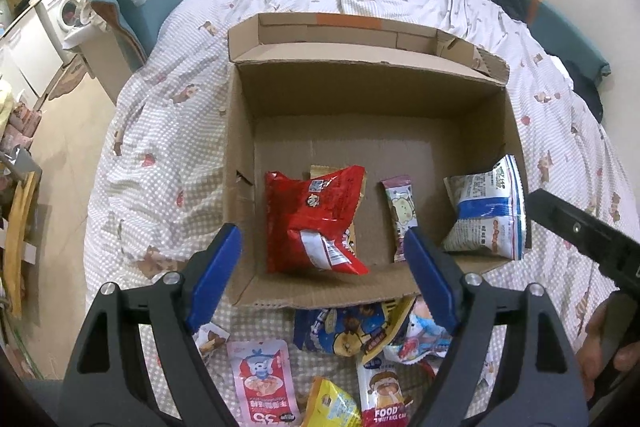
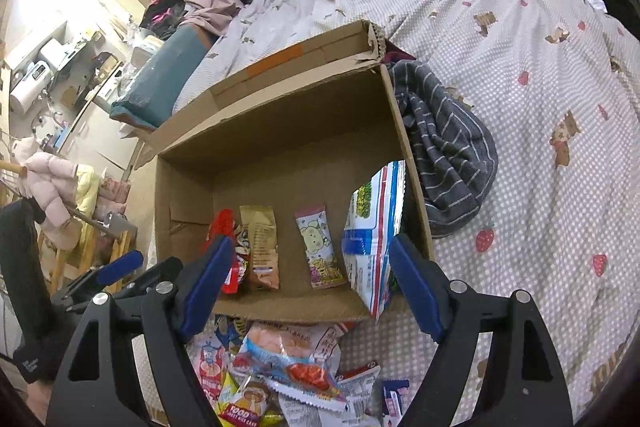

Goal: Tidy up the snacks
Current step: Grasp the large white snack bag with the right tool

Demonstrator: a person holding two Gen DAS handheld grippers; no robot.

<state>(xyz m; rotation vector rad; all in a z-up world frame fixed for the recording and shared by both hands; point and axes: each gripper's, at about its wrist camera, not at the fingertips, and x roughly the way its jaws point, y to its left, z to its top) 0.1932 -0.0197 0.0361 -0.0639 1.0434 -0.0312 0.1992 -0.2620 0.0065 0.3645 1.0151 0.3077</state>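
Observation:
An open cardboard box [image 1: 360, 99] [image 2: 280, 131] lies on the bed. Inside it are a red snack bag [image 1: 316, 223] [image 2: 224, 227], a tan packet [image 2: 260, 247] partly under it, a small pink cartoon packet [image 1: 400, 215] [image 2: 320, 247] and a white-and-blue bag [image 1: 488, 211] [image 2: 372, 239] leaning on the right wall. My left gripper [image 1: 324, 263] is open and empty over the box's near edge. My right gripper [image 2: 312, 283] is open and empty over the same edge. A pile of loose snack packets [image 1: 340, 367] [image 2: 288, 363] lies on the bed in front of the box.
The bed has a dotted bear-print sheet [image 1: 160, 155] [image 2: 540, 147]. A grey striped garment [image 2: 448, 147] lies right of the box. A teal cushion [image 1: 152, 3] sits at the left bedside. The right gripper's body [image 1: 588, 239] shows in the left wrist view.

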